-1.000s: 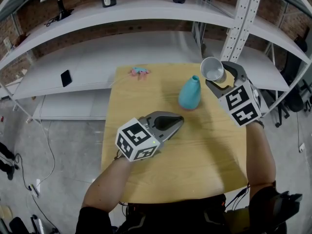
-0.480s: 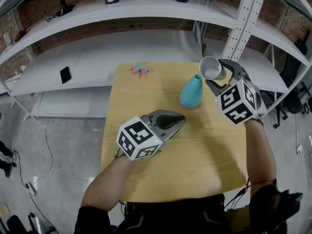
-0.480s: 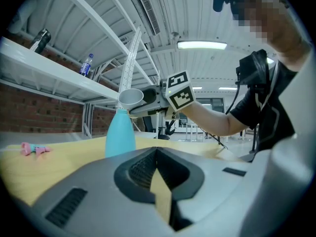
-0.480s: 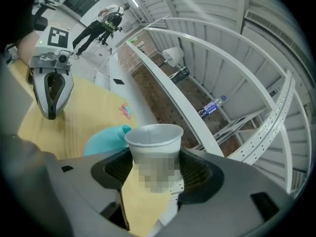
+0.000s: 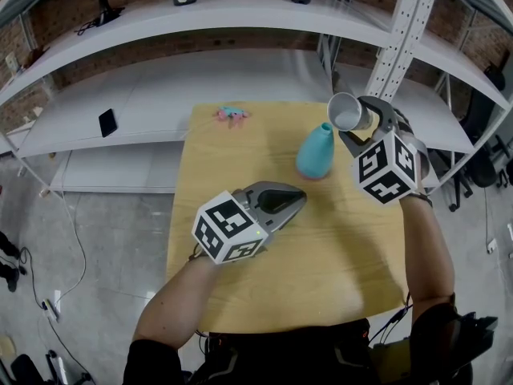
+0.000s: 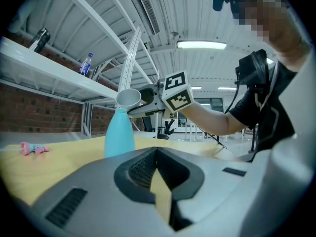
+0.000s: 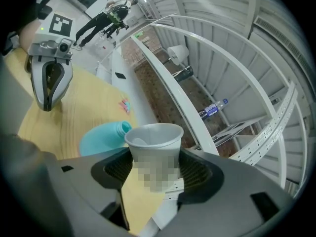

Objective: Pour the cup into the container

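Right tongs (image 5: 350, 123) grip the paper cup (image 5: 346, 111), which is tipped with its mouth just right of and above the neck of the teal container (image 5: 313, 152). The container stands upright on the table (image 5: 321, 247). Left tongs (image 5: 295, 200) are closed and empty, near its other side. A pink item (image 5: 231, 115) lies well apart. No obstruction is evident.

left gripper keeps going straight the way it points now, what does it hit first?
Probably not the teal bottle, which stands just left of its line. The shut left gripper aims toward the right gripper holding the cup; depth is unclear, so it may pass under it.
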The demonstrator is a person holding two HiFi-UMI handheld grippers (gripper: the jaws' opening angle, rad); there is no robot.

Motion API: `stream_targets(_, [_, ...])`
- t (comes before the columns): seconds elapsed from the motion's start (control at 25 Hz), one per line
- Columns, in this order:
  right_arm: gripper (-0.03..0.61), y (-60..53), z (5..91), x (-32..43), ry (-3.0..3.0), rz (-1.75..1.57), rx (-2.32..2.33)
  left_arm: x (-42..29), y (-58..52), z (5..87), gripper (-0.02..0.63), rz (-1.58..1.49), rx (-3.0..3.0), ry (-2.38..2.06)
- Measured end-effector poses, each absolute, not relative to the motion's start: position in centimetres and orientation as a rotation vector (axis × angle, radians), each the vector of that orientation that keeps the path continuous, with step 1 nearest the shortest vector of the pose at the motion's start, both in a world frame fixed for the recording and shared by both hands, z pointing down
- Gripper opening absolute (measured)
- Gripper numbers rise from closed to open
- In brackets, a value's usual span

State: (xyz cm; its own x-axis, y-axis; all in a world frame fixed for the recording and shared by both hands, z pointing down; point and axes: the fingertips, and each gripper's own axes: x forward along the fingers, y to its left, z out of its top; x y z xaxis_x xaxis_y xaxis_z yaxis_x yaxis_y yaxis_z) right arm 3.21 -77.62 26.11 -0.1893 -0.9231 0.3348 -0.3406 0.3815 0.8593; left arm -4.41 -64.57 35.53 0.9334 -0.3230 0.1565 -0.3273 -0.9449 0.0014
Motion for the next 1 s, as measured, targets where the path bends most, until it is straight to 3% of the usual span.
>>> stream_targets(1.0, [0.296, -77.79, 26.08, 2.72, -1.609, -0.907, 1.084, -4.47, -64.46, 35.52, 0.002, 0.244, 3.064, -0.501])
